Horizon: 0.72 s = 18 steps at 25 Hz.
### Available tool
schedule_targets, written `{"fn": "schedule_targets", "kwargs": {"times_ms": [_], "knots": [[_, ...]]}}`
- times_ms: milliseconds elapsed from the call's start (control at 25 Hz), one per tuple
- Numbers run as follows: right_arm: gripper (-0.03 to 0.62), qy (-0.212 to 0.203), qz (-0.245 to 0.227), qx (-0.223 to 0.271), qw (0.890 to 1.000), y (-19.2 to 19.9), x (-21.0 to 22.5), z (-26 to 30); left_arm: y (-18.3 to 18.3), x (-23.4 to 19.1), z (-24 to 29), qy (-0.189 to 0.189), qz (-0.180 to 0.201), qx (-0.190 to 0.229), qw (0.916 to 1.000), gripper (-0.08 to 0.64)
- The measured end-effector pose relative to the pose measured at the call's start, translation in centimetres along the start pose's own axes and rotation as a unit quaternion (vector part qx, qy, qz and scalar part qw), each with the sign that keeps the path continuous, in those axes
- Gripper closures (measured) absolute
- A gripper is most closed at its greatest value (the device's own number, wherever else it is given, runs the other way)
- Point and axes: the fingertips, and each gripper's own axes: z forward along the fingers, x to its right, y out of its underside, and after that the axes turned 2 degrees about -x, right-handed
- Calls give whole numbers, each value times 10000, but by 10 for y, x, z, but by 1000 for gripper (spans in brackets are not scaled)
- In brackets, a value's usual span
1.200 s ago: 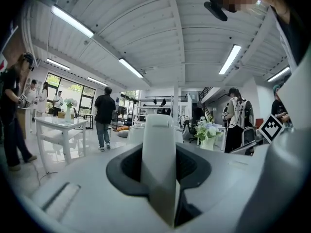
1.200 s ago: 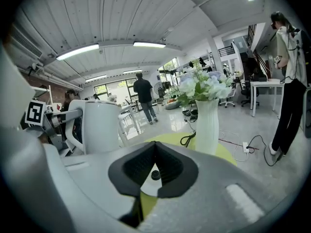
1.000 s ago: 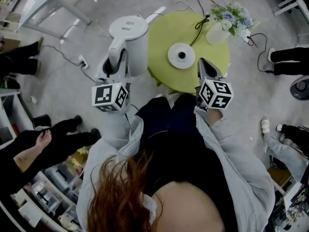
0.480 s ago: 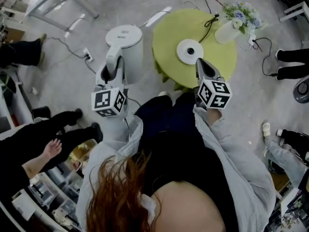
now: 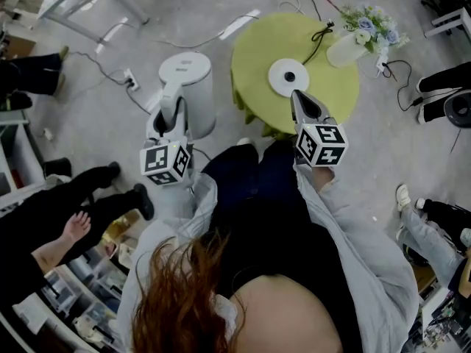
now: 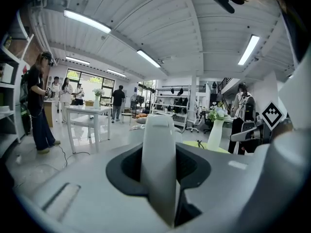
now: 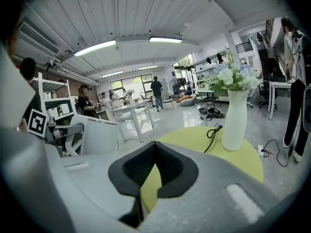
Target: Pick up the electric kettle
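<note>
**Operator:** Where is the kettle?

**Spotter:** Your electric kettle [image 5: 193, 79] is off the table. It hangs over the floor just past the left edge of the round green table [image 5: 335, 90], lid up and body upright. Its round white base [image 5: 288, 77] sits alone near the middle of the table, well apart from the kettle.

**Operator:** And the left side?

**Spotter:** Your left gripper [image 5: 171, 123] is clamped on the kettle's handle [image 6: 158, 164]. In the left gripper view the white handle fills the slot between the jaws, with both dark pads pressed against its sides. That grip alone carries the kettle.

**Operator:** The right?

**Spotter:** Your right gripper [image 5: 296, 100] holds nothing. In its own view the jaws meet at their tips, and the small gap below them shows only green tabletop. In the head view it is at the near edge of the table, with its nose pointing towards the base but not touching it.

**Operator:** Anything else on the table?

**Spotter:** A white vase [image 5: 344, 48] of pale flowers [image 5: 368, 22] stands at the far right edge. A black cord [image 5: 318, 39] runs from the base to the far edge, just beside the vase.
</note>
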Motion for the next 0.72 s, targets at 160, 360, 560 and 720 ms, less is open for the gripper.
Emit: {"fn": "schedule_targets", "kwargs": {"times_ms": [160, 360, 560, 720], "knots": [[591, -19, -44, -3, 10000, -3, 3, 2, -1, 1, 2, -25, -35, 36, 10000, 423], [591, -30, -33, -18, 10000, -4, 5, 4, -2, 3, 6, -2, -48, 33, 10000, 423], [591, -5, -21, -24, 10000, -4, 6, 3, -3, 4, 8, 28, -3, 6, 10000, 423], [591, 19, -19, -9, 10000, -6, 11, 6, -4, 5, 13, 56, -24, 23, 10000, 423]]}}
